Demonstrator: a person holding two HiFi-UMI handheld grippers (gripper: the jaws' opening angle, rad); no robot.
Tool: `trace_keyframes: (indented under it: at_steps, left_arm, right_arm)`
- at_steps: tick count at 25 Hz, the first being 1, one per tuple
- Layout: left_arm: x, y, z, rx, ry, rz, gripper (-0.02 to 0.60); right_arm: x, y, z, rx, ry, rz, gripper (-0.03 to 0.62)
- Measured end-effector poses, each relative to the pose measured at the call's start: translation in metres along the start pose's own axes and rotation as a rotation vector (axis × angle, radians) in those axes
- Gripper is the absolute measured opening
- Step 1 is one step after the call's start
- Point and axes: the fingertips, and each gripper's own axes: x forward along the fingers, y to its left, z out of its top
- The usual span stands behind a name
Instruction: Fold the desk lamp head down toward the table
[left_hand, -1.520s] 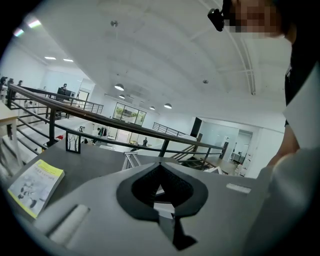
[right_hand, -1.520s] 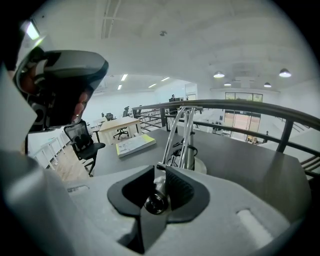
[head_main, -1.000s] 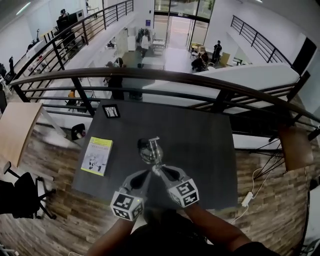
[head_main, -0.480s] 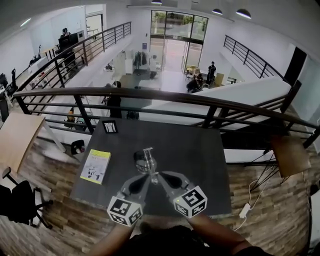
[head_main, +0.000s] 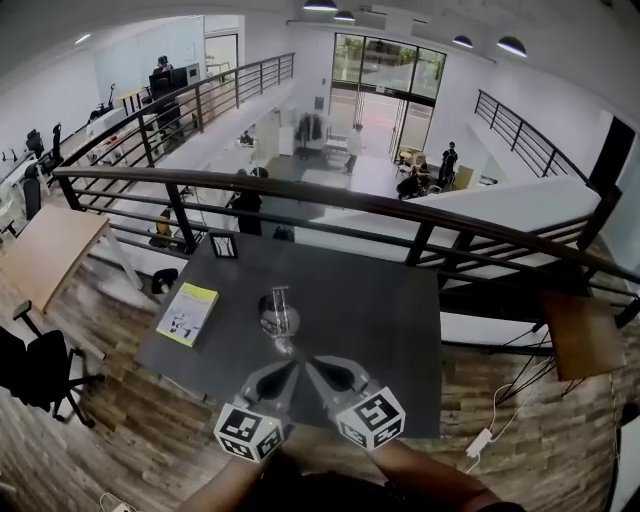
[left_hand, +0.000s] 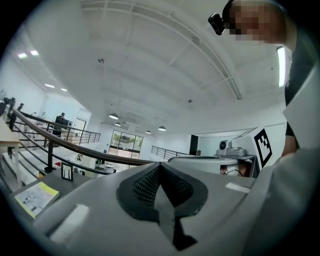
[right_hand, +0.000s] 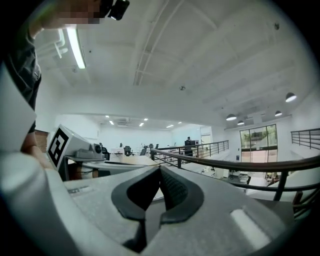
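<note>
The small desk lamp (head_main: 278, 318) stands mid-table on the dark grey table (head_main: 385, 310), its round head low over the base and a thin silver arm rising behind it. Neither gripper touches it; both hang nearer me, above the table's front edge. My left gripper (head_main: 291, 365) (left_hand: 160, 167) is shut with nothing between its pads. Beside it, tips almost meeting the left's, my right gripper (head_main: 311, 362) (right_hand: 160, 172) is also shut and empty. Both point level, so neither gripper view shows the lamp.
A yellow booklet (head_main: 187, 313) lies at the table's left side and a small black frame (head_main: 223, 246) stands at its far left corner. A dark railing (head_main: 400, 208) runs behind the table over a drop. A wooden table (head_main: 50, 250) and an office chair (head_main: 40, 370) are at the left.
Both grippers have drawn back from the lamp toward me and risen. The right gripper, earlier at the lamp's arm, is off it. The lamp stays on the table.
</note>
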Motion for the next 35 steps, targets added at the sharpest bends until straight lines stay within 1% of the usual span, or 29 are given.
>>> trace_keyframes:
  at_steps: [2, 5, 8, 11, 15, 21, 25, 28, 31, 35]
  left_arm:
    - [-0.008, -0.016, -0.008, 0.014, -0.003, 0.027, 0.002]
    - [-0.020, -0.025, -0.004, 0.034, -0.016, 0.076, 0.002]
    - [-0.032, -0.036, -0.005, 0.029, -0.006, 0.090, 0.002]
    - [-0.045, -0.044, -0.006, 0.030, -0.006, 0.086, 0.002]
    - [-0.071, -0.053, -0.001, 0.039, -0.023, 0.070, 0.002]
    - [-0.132, -0.051, -0.003, 0.050, -0.012, 0.056, 0.002]
    - [-0.174, -0.051, -0.001, 0.039, 0.009, 0.046, 0.002]
    - [-0.201, -0.052, 0.001, 0.047, 0.009, 0.032, 0.002]
    - [-0.219, -0.051, -0.002, 0.037, 0.010, 0.024, 0.002]
    - [-0.238, -0.050, 0.000, 0.035, 0.005, 0.013, 0.002]
  right_arm:
    - [-0.015, 0.005, -0.008, -0.005, -0.005, 0.015, 0.005]
    - [-0.024, 0.011, -0.018, 0.004, 0.004, 0.038, 0.005]
    - [-0.038, 0.019, -0.022, 0.017, 0.012, 0.041, 0.005]
    - [-0.047, 0.032, -0.020, 0.016, 0.001, 0.043, 0.005]
    - [-0.056, 0.062, -0.018, 0.006, -0.007, 0.039, 0.003]
    - [-0.054, 0.122, -0.021, 0.011, -0.019, 0.010, 0.003]
    - [-0.052, 0.159, -0.019, 0.017, -0.027, -0.023, 0.003]
    - [-0.055, 0.179, -0.015, 0.021, -0.042, -0.051, 0.003]
    - [-0.061, 0.194, -0.015, 0.019, -0.047, -0.075, 0.003]
    - [-0.059, 0.212, -0.017, 0.021, -0.042, -0.081, 0.003]
